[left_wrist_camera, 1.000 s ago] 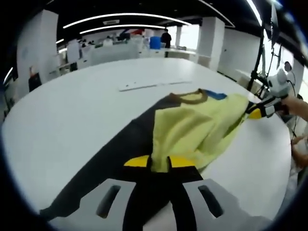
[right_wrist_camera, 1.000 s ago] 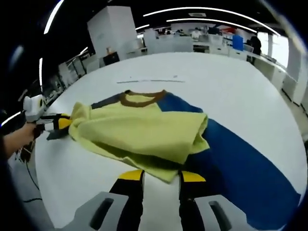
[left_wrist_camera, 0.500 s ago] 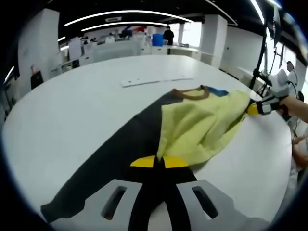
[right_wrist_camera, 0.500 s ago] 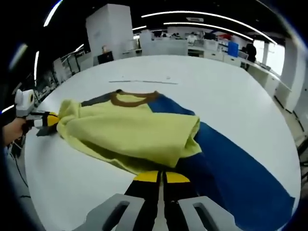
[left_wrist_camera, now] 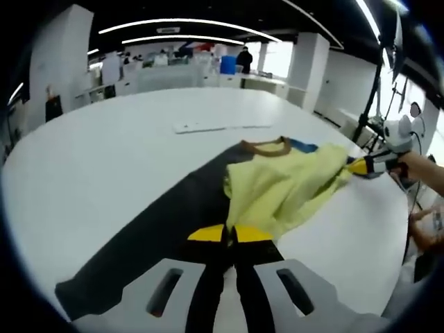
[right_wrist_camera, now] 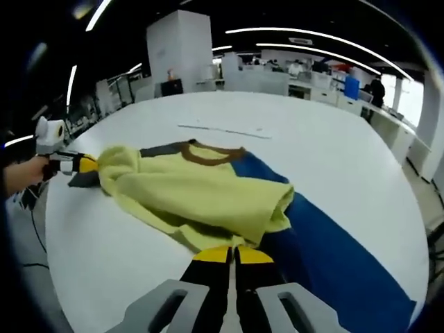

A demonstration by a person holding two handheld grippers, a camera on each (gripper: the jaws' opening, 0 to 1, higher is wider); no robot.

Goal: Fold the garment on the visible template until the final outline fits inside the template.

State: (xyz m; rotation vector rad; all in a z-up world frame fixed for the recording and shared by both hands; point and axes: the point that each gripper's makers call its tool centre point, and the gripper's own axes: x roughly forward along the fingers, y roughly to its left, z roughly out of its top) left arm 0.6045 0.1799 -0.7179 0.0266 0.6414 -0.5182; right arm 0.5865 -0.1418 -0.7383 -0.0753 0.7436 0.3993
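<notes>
A yellow garment with a brown collar lies bunched on a flat sheet, which may be the template. That sheet is dark grey in the left gripper view and blue in the right gripper view. My left gripper is shut on the garment's near edge. It also appears at the left of the right gripper view as the left gripper, pinching yellow cloth. My right gripper is shut on the garment edge nearest it. The right gripper shows far right in the left gripper view.
The white round table stretches wide on all sides. A thin white strip lies beyond the collar. A person's hand holds the far gripper near the table edge, beside a black stand. Desks and pillars fill the background.
Both grippers stood open around the garment's edge one second ago and have shut on it. The yellow cloth has since drawn into a narrower, more bunched shape.
</notes>
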